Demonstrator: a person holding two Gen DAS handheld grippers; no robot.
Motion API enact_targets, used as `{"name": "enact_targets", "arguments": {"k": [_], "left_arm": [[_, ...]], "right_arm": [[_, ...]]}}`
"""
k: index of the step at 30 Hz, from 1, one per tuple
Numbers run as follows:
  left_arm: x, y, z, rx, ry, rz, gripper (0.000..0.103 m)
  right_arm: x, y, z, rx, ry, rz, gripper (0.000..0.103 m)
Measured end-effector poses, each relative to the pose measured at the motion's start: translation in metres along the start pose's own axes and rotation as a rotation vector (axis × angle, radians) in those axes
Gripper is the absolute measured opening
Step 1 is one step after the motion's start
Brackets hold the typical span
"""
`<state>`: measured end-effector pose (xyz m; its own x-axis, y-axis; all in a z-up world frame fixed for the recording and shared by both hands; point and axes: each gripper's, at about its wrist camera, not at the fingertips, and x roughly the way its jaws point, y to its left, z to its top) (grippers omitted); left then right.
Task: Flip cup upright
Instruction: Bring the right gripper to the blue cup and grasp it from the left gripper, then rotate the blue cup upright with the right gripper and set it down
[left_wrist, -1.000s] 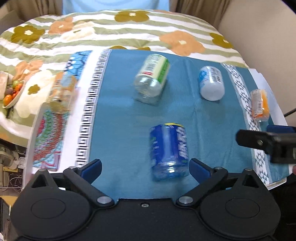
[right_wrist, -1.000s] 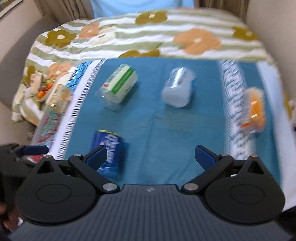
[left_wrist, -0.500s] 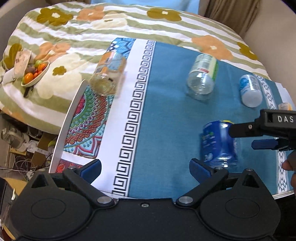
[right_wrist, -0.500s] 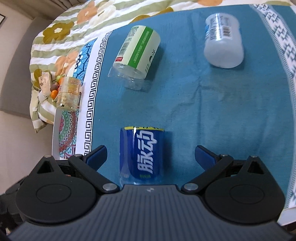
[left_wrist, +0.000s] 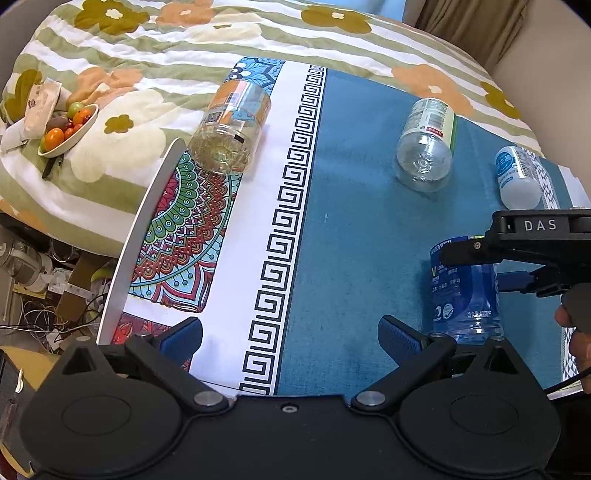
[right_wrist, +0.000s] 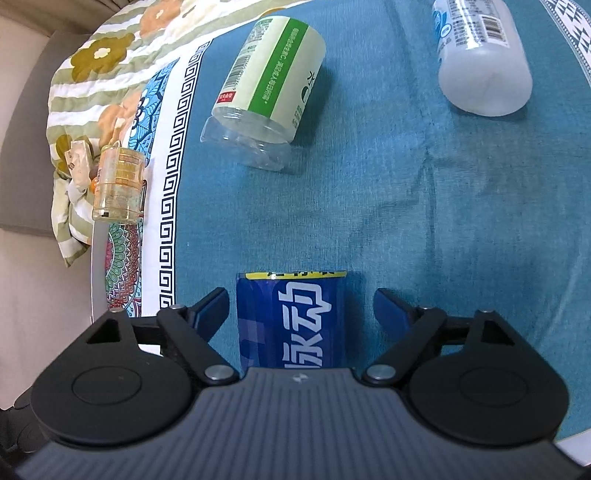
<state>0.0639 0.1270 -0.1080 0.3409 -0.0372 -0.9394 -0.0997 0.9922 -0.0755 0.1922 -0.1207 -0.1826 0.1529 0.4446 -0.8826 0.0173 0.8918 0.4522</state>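
A blue-labelled clear plastic cup (right_wrist: 293, 319) lies on its side on the teal cloth (right_wrist: 406, 221). My right gripper (right_wrist: 301, 310) is open and straddles it, one finger on each side, not touching. In the left wrist view the same cup (left_wrist: 463, 291) lies at the right, with the right gripper (left_wrist: 517, 258) above it. My left gripper (left_wrist: 290, 334) is open and empty over the cloth's white patterned border.
A green-labelled cup (right_wrist: 266, 92), a white frosted cup (right_wrist: 480, 59) and an orange-labelled cup (left_wrist: 231, 125) lie on their sides. A bowl of fruit (left_wrist: 66, 129) sits on the floral quilt at left. The table edge (left_wrist: 136, 229) drops to floor clutter.
My right gripper has moved forward and down so the blue cup now lies between its open fingers. My left gripper has swung further left, away from the blue cup.
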Motion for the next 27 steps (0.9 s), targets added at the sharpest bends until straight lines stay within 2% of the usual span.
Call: {"name": "enact_targets", "arguments": {"k": [5,13,20,27], "left_arm": [[0.003,0.002,-0.001,-0.001,0.006,-0.002,0.103],[0.004,0.002,-0.001,0.006,0.008,-0.006,0.103],[0.001,-0.001,0.001,0.012,0.0,-0.014,0.103],[0.007,-0.002,-0.004,0.031,0.002,-0.006,0.103]], "right_arm": [[0.007,-0.002,0.003,-0.001,0.03,0.01,0.081],[-0.001,0.004,0.0,-0.049,0.0,0.002,0.079],[-0.027,0.02,-0.014,-0.169,-0.17,-0.018,0.078],[-0.028,0.038,-0.039,-0.378,-0.393,-0.096,0.078]]}}
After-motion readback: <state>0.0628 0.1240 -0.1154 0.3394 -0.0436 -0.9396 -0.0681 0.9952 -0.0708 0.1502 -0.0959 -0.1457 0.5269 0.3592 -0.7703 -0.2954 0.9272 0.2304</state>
